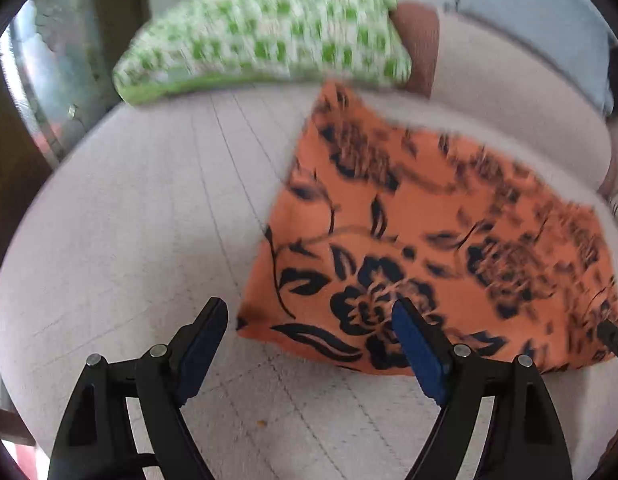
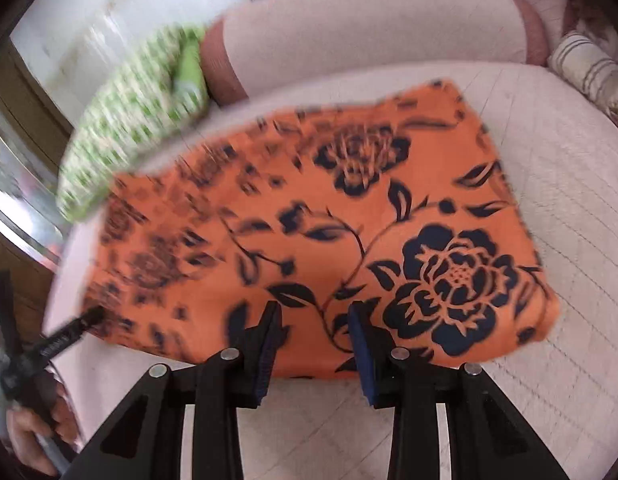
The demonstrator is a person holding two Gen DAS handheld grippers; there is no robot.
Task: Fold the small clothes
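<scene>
An orange cloth with a black flower print (image 1: pixel 429 248) lies flat and folded on the pale quilted cushion (image 1: pixel 149 220). It also shows in the right wrist view (image 2: pixel 309 232). My left gripper (image 1: pixel 309 312) is open and empty, hovering over the cloth's near left corner. My right gripper (image 2: pixel 315 316) is open and empty, just above the cloth's near edge. The left gripper's finger (image 2: pixel 73 328) shows at the cloth's left corner in the right wrist view. The right gripper's tip (image 1: pixel 613 336) shows at the cloth's right edge.
A green and white checked pillow (image 1: pixel 261 36) lies at the back left, also seen in the right wrist view (image 2: pixel 125 120). A pale bolster (image 2: pixel 373 28) with a brown end runs along the back. A striped cushion (image 2: pixel 589 64) sits at the far right.
</scene>
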